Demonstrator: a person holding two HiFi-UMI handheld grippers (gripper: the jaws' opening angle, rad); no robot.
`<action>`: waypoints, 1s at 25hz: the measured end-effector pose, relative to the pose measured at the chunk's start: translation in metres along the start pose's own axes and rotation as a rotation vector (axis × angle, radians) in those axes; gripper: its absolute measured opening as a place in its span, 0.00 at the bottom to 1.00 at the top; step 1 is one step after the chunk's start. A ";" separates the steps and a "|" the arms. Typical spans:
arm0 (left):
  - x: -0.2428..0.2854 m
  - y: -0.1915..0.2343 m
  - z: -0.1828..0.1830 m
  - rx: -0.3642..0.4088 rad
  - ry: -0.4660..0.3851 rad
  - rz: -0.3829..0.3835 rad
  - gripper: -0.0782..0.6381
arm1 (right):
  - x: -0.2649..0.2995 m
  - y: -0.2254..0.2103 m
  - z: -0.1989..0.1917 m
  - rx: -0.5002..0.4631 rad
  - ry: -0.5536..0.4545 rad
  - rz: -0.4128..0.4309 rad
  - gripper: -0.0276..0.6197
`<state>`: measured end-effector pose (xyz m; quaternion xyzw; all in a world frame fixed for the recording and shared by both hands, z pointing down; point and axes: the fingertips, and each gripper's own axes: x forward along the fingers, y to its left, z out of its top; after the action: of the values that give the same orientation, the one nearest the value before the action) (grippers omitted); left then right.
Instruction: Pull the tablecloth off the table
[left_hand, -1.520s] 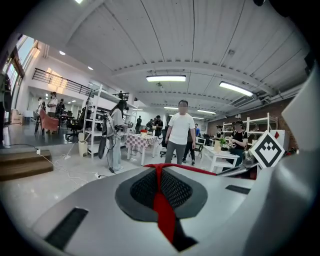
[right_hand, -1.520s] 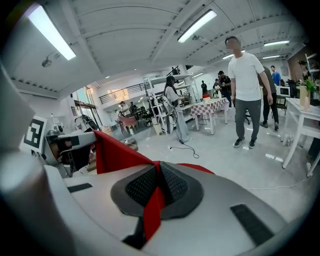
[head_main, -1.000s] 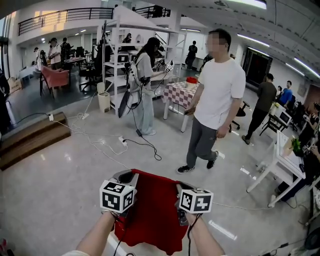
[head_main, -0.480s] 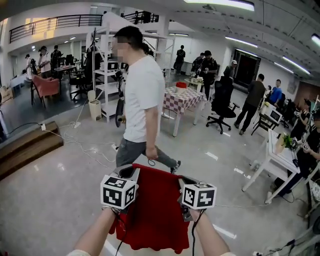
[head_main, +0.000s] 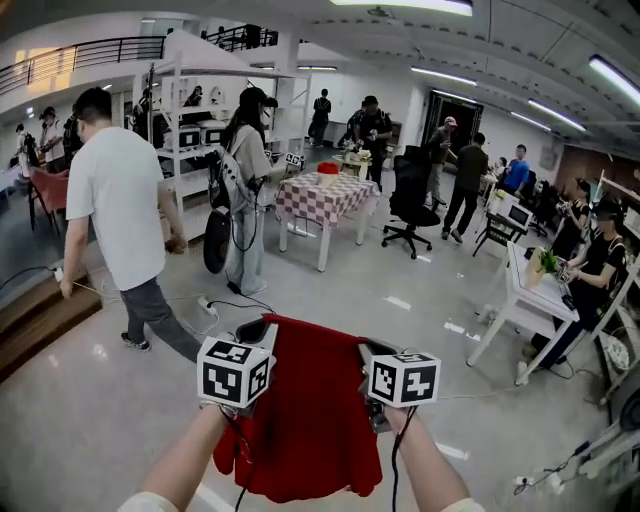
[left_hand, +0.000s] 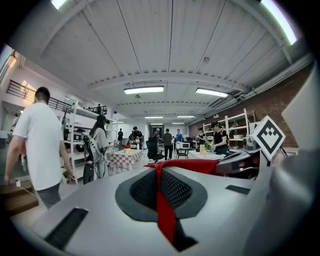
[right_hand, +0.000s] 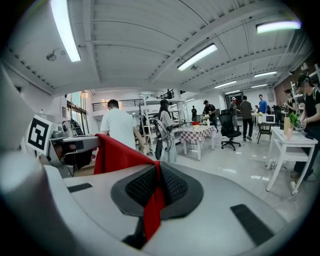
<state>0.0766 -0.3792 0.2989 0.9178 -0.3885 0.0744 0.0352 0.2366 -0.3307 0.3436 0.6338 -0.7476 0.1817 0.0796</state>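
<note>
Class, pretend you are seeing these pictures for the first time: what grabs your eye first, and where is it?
The red cloth stands out most: it hangs low in the centre of the head view, its top edge pinched by the left claw and the right claw. Next come the person in a white T-shirt at the left and the checked table farther back.

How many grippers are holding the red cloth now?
2: the left gripper pinches the red cloth at its upper left, the right gripper at its upper right.
</note>
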 end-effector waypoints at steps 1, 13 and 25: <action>0.003 0.000 0.004 0.004 -0.005 -0.008 0.13 | -0.001 -0.001 0.005 -0.008 -0.005 -0.011 0.09; 0.003 0.016 0.051 0.029 -0.069 -0.028 0.13 | -0.013 0.019 0.054 -0.040 -0.071 -0.015 0.09; -0.077 0.076 0.093 -0.009 -0.148 0.228 0.13 | 0.005 0.107 0.115 -0.146 -0.143 0.205 0.09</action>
<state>-0.0208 -0.3893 0.1955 0.8706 -0.4920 0.0084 0.0019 0.1435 -0.3638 0.2212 0.5581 -0.8233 0.0883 0.0532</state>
